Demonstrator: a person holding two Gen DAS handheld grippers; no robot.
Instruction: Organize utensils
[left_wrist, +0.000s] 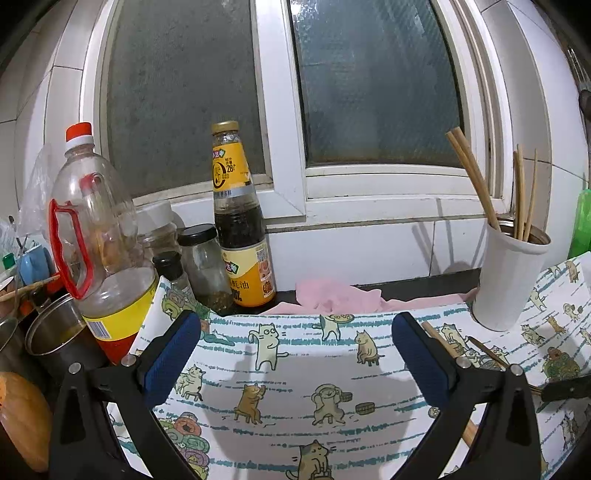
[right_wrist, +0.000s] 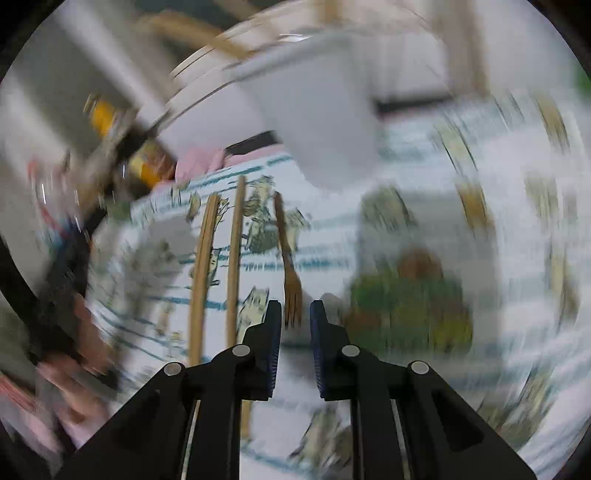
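Note:
In the left wrist view my left gripper (left_wrist: 295, 350) stands wide open over the cat-print cloth (left_wrist: 295, 376), with nothing between its blue pads. A white cup (left_wrist: 509, 280) at the back right holds several wooden chopsticks (left_wrist: 469, 177). The right wrist view is blurred by motion. There my right gripper (right_wrist: 295, 321) shows a narrow gap, pads touching nothing. A wooden fork (right_wrist: 286, 251) lies on the cloth, its tines just ahead of the gap. Two loose chopsticks (right_wrist: 234, 258) lie to its left. The white cup (right_wrist: 325, 122) stands beyond them.
Along the left stand an oil bottle (left_wrist: 99, 236), a sauce bottle (left_wrist: 240, 221), small jars (left_wrist: 205, 258) and metal cups (left_wrist: 55, 332). A pink rag (left_wrist: 332, 295) lies under the window sill. A green thing (left_wrist: 581, 221) stands at the far right.

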